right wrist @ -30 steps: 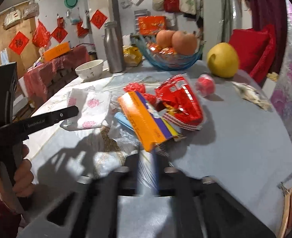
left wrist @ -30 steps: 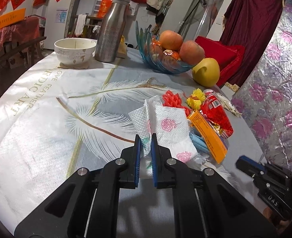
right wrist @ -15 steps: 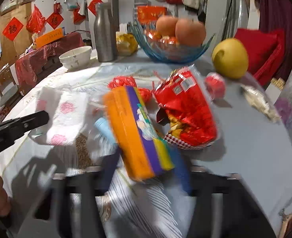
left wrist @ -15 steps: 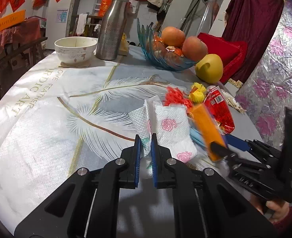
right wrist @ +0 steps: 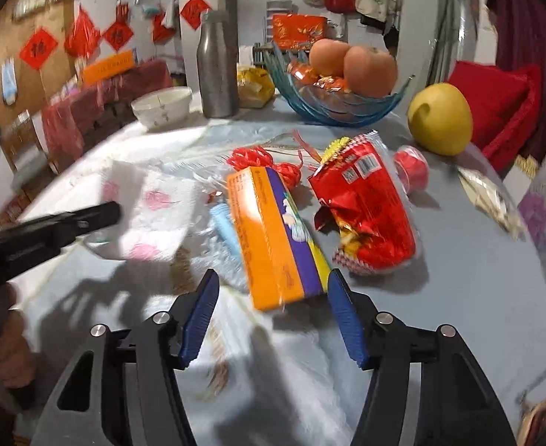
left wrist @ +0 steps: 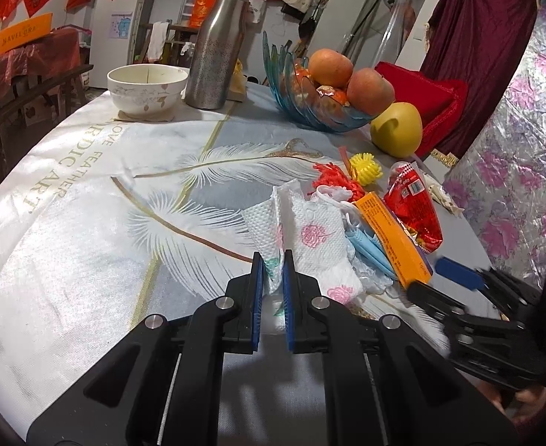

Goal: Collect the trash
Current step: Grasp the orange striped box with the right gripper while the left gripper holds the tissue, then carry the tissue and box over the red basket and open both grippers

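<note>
Worktop (left wrist: 87, 223) is covered by a feather-print cloth; red decorations are hung on the walls. Floral paper napkin (left wrist: 310, 238) is pinched by left gripper (left wrist: 272, 260). Right gripper (right wrist: 273, 282) fingers are being spread around the orange box (right wrist: 273, 238), pads clear.

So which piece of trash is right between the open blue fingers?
The orange and purple box. Its near end sits between the opening right hand-held gripper; the red snack bag lies off to its side.
</note>
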Tool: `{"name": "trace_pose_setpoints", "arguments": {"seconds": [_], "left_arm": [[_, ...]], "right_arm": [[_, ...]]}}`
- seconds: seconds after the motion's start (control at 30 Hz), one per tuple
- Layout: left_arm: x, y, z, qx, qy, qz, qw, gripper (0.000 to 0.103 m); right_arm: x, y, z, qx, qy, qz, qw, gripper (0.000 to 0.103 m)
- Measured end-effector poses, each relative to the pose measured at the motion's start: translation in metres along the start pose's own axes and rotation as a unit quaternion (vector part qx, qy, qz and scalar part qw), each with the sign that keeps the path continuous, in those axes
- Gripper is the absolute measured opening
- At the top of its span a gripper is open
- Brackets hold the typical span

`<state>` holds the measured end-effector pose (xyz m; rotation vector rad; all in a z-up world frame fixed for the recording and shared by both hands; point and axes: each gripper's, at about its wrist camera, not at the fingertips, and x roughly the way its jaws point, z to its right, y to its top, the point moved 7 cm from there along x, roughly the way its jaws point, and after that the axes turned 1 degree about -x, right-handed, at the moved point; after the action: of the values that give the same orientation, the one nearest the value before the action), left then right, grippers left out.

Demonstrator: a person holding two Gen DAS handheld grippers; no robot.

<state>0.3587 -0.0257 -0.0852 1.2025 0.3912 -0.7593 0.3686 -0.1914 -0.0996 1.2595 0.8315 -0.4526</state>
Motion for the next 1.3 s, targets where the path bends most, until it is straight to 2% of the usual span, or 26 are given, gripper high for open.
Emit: {"name": "trace_pose_setpoints", "arguments": {"seconds": [0.07,0.13,0.23,0.3,0.37,0.43,0.5,0.57,0.63,0.7,0.73,0.8,0.9,0.97,1.3], "left_arm": [[0.001,-0.001,0.000,0.001,0.000,-0.002,1.0000,0.011],[0.002,-0.001,0.001,0.003,0.001,-0.004,1.0000,0.011],[0.002,-0.002,0.002,0.005,0.000,-0.005,1.0000,0.011],[0.001,-0.001,0.001,0.003,-0.002,-0.004,1.0000,0.011],[0.000,0.000,0.000,-0.001,-0.003,-0.002,1.0000,0.011],[0.000,0.000,-0.002,-0.005,-0.004,-0.002,1.0000,0.011],[0.000,0.001,-0.004,-0.009,-0.004,-0.001,1.0000,0.011],[-0.001,0.001,-0.005,-0.014,-0.004,-0.001,0.9999,0.011],[-0.003,0.001,-0.007,-0.018,-0.004,0.003,0.9998,0.011],[-0.011,0.002,-0.006,-0.020,-0.018,0.012,0.9996,0.011],[-0.017,0.000,-0.005,-0.020,-0.031,0.015,0.9992,0.011],[-0.028,-0.008,-0.002,-0.009,-0.032,0.019,0.9993,0.011],[-0.048,-0.022,0.004,0.012,-0.031,0.021,0.9992,0.011],[-0.067,-0.030,0.006,0.022,-0.032,0.030,0.9988,0.011],[-0.162,-0.052,0.027,0.055,-0.063,0.067,0.9943,0.011]], "right_arm": [[0.014,0.002,0.001,-0.005,-0.016,-0.014,1.000,0.060],[0.021,0.000,0.006,0.003,-0.013,-0.025,1.000,0.060],[0.005,-0.005,0.003,-0.007,-0.013,-0.015,1.000,0.051],[-0.012,-0.014,-0.001,0.002,0.016,-0.010,1.000,0.049],[-0.037,-0.025,-0.002,0.009,0.025,0.007,1.000,0.049],[-0.065,-0.034,-0.001,0.031,0.055,0.032,0.997,0.054],[-0.086,-0.041,0.005,0.075,0.106,0.048,0.990,0.054],[-0.097,-0.046,0.012,0.105,0.113,0.058,0.986,0.048],[-0.113,-0.056,0.013,0.139,0.153,0.070,0.976,0.046],[-0.128,-0.068,0.013,0.156,0.165,0.082,0.970,0.039],[-0.131,-0.072,0.011,0.157,0.166,0.082,0.970,0.008],[-0.134,-0.084,0.012,0.173,0.177,0.071,0.966,0.007],[-0.125,-0.096,0.011,0.169,0.148,0.052,0.973,0.006],[-0.127,-0.102,0.010,0.182,0.162,0.050,0.968,0.006],[-0.205,-0.115,0.007,0.188,0.157,0.122,0.962,0.006]]}}
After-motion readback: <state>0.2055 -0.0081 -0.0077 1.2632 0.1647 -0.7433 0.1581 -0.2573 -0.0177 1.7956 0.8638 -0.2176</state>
